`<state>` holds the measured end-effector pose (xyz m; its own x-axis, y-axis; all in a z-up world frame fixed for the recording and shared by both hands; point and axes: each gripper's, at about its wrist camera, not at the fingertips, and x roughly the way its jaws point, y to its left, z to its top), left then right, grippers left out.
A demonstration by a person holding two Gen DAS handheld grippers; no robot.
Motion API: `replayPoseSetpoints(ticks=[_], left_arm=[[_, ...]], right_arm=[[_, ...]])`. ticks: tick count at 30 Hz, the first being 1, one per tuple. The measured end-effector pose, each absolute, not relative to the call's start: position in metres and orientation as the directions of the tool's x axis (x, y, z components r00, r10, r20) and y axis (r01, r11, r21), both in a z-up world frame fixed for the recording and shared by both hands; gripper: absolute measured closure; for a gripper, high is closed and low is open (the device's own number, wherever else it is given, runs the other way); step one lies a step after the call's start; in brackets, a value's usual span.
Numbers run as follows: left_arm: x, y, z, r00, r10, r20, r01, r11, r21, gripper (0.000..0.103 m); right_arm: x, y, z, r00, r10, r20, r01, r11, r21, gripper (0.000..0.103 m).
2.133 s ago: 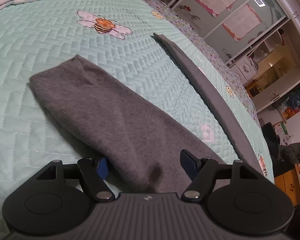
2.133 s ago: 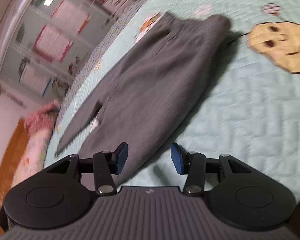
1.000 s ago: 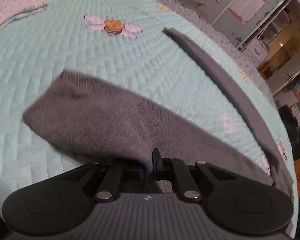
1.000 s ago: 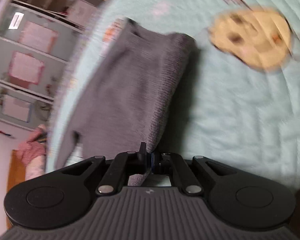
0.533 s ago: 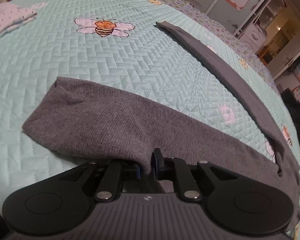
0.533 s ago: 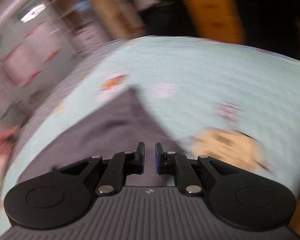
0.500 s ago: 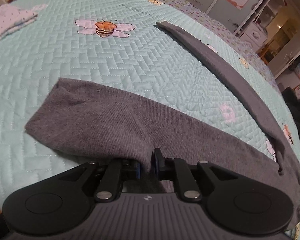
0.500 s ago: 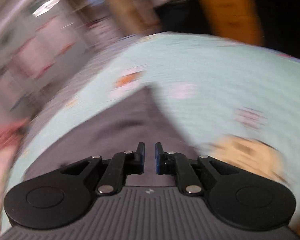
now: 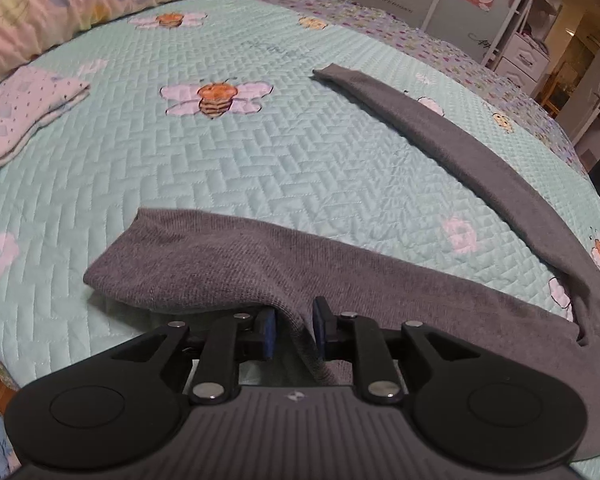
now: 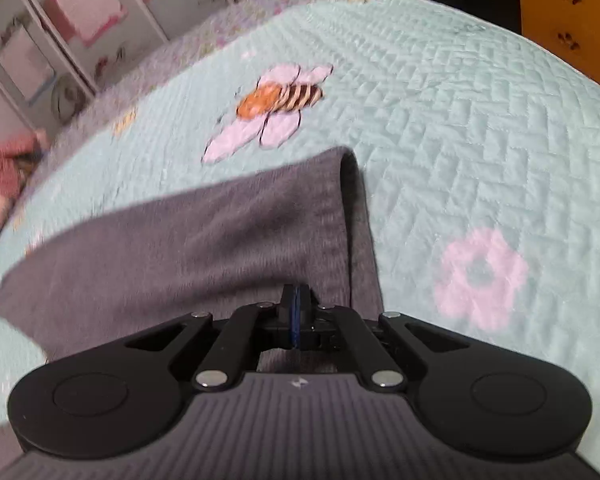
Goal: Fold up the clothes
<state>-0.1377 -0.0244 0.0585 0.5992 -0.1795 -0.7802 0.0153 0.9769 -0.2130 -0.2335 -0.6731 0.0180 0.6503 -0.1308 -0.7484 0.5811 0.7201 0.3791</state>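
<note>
Two legs visible leftward only—left jaws opening around grey trousers, right jaws shut, empty.

left gripper is angling down, jaws opening up with a fold of cloth hanging between them; right gripper is tilting down too, jaws sitting completely closed

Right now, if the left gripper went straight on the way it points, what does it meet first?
Probably the grey garment: its fabric already sits between the opening jaws of the left gripper, with the quilted bedspread beyond.
</note>
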Motion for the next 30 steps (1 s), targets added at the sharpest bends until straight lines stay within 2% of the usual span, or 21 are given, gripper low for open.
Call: replayPoseSetpoints(ticks=[2,4,7,8,9,13,16,19,21,23,25,28,29,30], left_arm=[[-0.138,-0.027,0.06,0.609,-0.173,-0.774,0.022,0.979,-0.201,0.084],[-0.137,-0.034,0.059,0.612,-0.166,-0.773,0.028,0.982,-0.188,0.084],[-0.133,-0.042,0.06,0.615,-0.175,-0.769,0.037,0.98,-0.194,0.083],[-0.132,-0.043,0.06,0.616,-0.181,-0.766,0.038,0.979,-0.2,0.082],[-0.131,-0.045,0.061,0.618,-0.187,-0.764,0.04,0.978,-0.207,0.081],[-0.128,-0.049,0.06,0.615,-0.204,-0.762,0.055,0.975,-0.216,0.079],[-0.128,-0.051,0.057,0.616,-0.208,-0.76,0.073,0.975,-0.209,0.078],[-0.126,-0.054,0.052,0.61,-0.213,-0.763,0.089,0.976,-0.201,0.077],[-0.125,-0.058,0.052,0.61,-0.218,-0.762,0.101,0.975,-0.198,0.075],[-0.125,-0.06,0.053,0.612,-0.227,-0.758,0.113,0.973,-0.201,0.072],[-0.123,-0.058,0.054,0.613,-0.236,-0.754,0.117,0.971,-0.209,0.071],[-0.121,-0.052,0.053,0.611,-0.258,-0.749,0.12,0.965,-0.234,0.071],[-0.12,-0.051,0.053,0.611,-0.261,-0.747,0.125,0.964,-0.234,0.071],[-0.12,-0.051,0.053,0.613,-0.266,-0.744,0.138,0.963,-0.231,0.071]], right_arm=[[-0.249,-0.665,0.038,0.681,-0.159,-0.715,0.584,0.706,0.4,0.097],[-0.249,-0.661,0.05,0.725,-0.158,-0.671,0.544,0.728,0.416,0.097],[-0.209,-0.662,0.035,0.675,-0.119,-0.728,0.528,0.767,0.365,0.097],[-0.194,-0.665,0.025,0.632,-0.143,-0.762,0.555,0.77,0.316,0.103],[-0.185,-0.671,0.016,0.618,-0.165,-0.769,0.575,0.761,0.299,0.103],[-0.185,-0.7,0.011,0.66,-0.207,-0.723,0.665,0.608,0.433,0.103],[-0.191,-0.676,0.035,0.685,-0.244,-0.686,0.636,0.659,0.401,0.097],[-0.187,-0.661,0.038,0.726,-0.099,-0.681,0.526,0.718,0.456,0.097],[-0.17,-0.667,0.022,0.69,-0.035,-0.723,0.517,0.723,0.458,0.1],[-0.151,-0.678,0.009,0.657,-0.105,-0.746,0.576,0.709,0.407,0.103],[-0.146,-0.69,0.005,0.694,-0.184,-0.696,0.6,0.682,0.417,0.103],[-0.141,-0.678,0.018,0.68,-0.264,-0.684,0.621,0.703,0.346,0.103],[-0.144,-0.669,0.025,0.679,-0.281,-0.678,0.621,0.713,0.326,0.097],[-0.148,-0.659,0.032,0.683,-0.28,-0.674,0.61,0.727,0.316,0.096]])
